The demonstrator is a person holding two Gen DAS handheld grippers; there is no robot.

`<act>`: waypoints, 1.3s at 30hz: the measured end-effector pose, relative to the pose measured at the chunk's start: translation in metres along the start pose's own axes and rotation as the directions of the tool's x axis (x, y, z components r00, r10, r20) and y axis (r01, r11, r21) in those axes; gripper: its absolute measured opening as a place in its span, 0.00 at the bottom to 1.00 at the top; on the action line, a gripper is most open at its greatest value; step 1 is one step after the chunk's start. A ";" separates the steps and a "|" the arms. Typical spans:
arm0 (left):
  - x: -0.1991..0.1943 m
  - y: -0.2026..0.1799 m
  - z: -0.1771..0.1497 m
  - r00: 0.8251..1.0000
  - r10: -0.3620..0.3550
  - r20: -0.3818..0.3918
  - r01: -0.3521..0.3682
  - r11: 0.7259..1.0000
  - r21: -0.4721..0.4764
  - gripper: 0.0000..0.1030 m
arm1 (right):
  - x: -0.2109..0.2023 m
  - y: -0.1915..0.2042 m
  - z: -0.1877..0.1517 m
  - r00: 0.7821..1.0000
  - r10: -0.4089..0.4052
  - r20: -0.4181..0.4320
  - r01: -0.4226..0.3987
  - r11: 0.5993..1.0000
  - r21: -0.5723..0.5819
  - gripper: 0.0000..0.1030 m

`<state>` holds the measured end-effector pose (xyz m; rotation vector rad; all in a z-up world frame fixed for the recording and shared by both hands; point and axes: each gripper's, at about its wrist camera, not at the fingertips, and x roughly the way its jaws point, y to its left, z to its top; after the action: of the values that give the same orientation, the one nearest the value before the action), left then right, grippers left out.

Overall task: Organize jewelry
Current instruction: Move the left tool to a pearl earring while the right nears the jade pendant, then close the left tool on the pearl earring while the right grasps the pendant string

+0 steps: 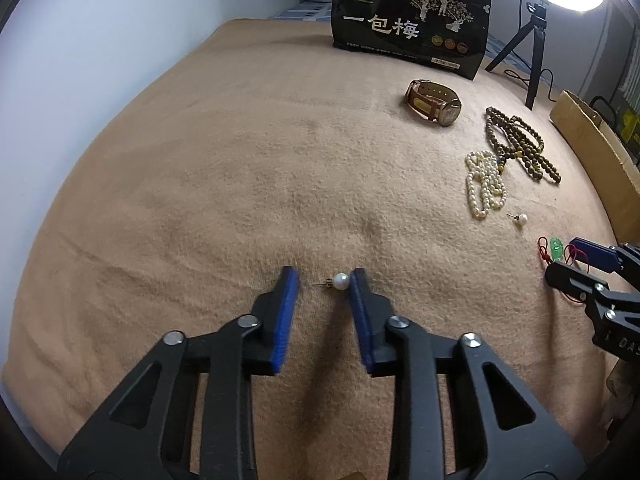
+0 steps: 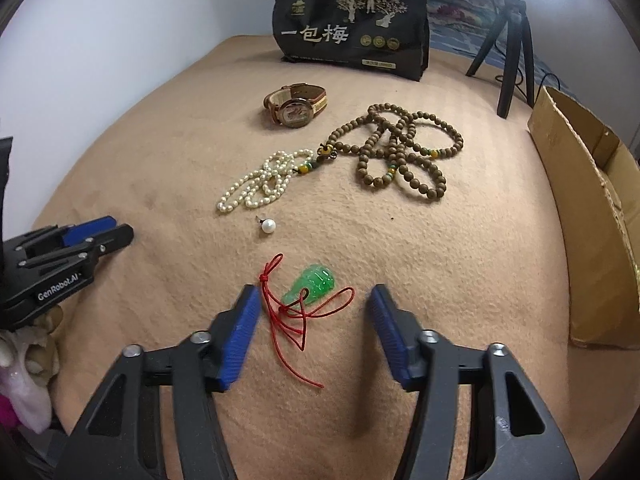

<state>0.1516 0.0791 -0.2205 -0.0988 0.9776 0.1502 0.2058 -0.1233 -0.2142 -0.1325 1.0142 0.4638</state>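
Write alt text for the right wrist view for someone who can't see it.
An open right gripper straddles a green pendant on a red cord, lying on a tan blanket. Beyond lie a pearl earring, pearl strand, wooden beads, a watch and a black bag.

The right gripper (image 2: 314, 296) is spread wide over a green pendant (image 2: 314, 282) on a red cord (image 2: 292, 320), both lying on the tan blanket (image 2: 460, 260). Beyond lie a pearl earring (image 2: 269, 225), pearl strand (image 2: 260, 184), brown beads (image 2: 400, 152) and watch (image 2: 296, 106).
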 end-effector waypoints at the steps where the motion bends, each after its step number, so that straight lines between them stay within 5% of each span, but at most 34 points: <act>1: 0.000 0.000 0.000 1.000 0.001 0.001 -0.001 1.000 0.000 0.21 | 0.000 0.001 0.000 1.000 -0.005 -0.001 0.005 1.000 -0.009 0.39; 9: 0.000 0.000 0.000 1.000 0.009 0.002 -0.009 1.000 0.005 0.18 | -0.001 -0.003 0.001 1.000 -0.007 0.012 0.007 1.000 -0.017 0.10; 39: -0.056 -0.025 0.016 0.991 -0.086 0.106 0.084 0.996 0.023 0.17 | -0.073 -0.027 0.011 0.990 -0.027 0.141 0.022 0.999 0.036 0.10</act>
<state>0.1382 0.0526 -0.1641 -0.1146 0.8659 0.0675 0.1939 -0.1669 -0.1501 -0.0800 0.8804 0.4269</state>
